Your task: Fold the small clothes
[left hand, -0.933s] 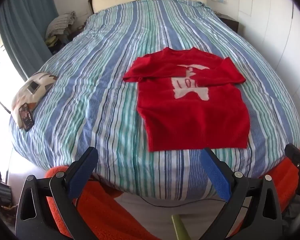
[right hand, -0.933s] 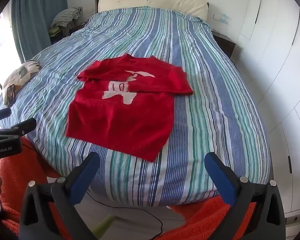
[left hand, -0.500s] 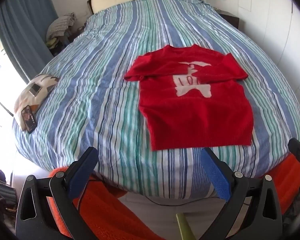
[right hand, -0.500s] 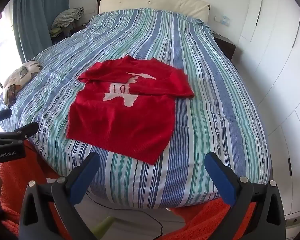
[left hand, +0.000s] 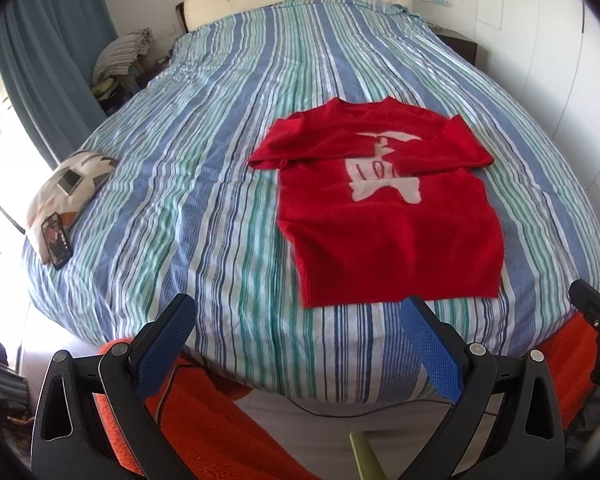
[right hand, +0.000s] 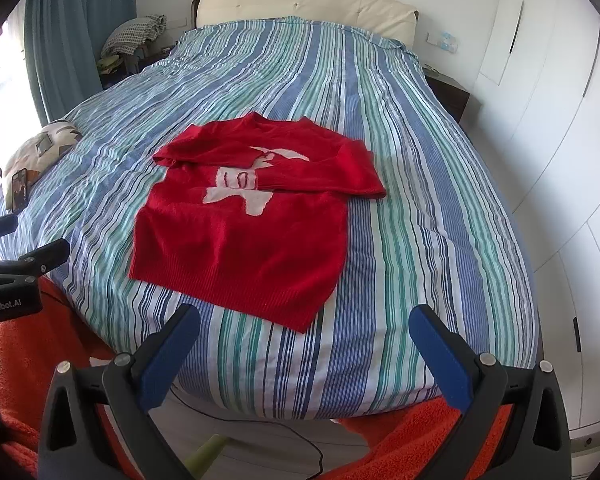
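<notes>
Left wrist view: the left gripper (left hand: 298,320), its two blue-padded fingers (left hand: 166,344) spread wide and holding nothing, occupies the lower edge of the frame, short of the bed's near edge. A small red knitted sweater with a white motif (left hand: 384,208) lies flat at centre right on the blue, green and white striped bedcover (left hand: 204,168), both sleeves folded across the chest, the hem nearest the camera. A patterned cushion (left hand: 70,184) with a dark smartphone (left hand: 56,240) resting on it sits at the left edge of the bed.

Right wrist view: the right gripper (right hand: 304,328), also spread wide and empty, fills the lower edge. The sweater (right hand: 256,216) lies left of centre. The other gripper's black body (right hand: 16,276) enters at the left margin.
</notes>
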Tool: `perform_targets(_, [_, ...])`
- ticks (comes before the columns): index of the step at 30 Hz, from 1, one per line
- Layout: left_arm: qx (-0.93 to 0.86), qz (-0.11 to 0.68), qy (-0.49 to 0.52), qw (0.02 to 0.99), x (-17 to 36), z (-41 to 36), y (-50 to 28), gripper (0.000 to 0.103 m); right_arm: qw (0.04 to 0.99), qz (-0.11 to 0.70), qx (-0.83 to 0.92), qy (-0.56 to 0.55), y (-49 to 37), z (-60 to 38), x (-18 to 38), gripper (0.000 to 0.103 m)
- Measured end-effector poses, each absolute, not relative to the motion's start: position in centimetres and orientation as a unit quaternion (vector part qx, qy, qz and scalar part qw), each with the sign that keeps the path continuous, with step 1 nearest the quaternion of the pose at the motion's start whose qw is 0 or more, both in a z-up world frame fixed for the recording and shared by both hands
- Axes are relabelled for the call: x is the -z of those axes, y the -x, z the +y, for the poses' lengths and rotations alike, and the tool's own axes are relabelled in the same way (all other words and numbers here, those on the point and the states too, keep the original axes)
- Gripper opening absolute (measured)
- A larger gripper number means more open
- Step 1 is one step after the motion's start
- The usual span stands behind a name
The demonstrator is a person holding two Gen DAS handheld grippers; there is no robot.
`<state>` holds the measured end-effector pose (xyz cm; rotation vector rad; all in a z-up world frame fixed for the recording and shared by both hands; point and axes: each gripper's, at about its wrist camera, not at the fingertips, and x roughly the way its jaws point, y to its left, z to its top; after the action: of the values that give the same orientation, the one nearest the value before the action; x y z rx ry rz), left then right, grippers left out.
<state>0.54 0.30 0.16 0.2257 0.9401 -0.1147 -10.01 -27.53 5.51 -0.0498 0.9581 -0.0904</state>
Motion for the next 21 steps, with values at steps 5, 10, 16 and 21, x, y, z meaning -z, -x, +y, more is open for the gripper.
perform_targets(5, [0.064,0.449,-0.093,0.886,-0.46,0.43,-0.41,0.102,0.885,0.462,0.046,0.025,10.10,-27.43,-5.42,0.103])
perform_targets(10, [0.072,0.448,-0.087,0.887,-0.62,0.29,-0.19,0.102,0.885,0.463,0.046,0.024,10.21,-27.28,-5.41,0.103])
perform_targets(16, [0.076,0.445,-0.095,0.887,-0.56,0.01,0.06,0.102,0.884,0.465,0.045,0.023,10.22,-27.13,-5.24,0.103])
perform_targets(21, [0.073,0.444,-0.095,0.888,-0.55,0.09,0.04,0.102,0.882,0.468,0.044,0.020,10.23,-27.02,-5.05,0.103])
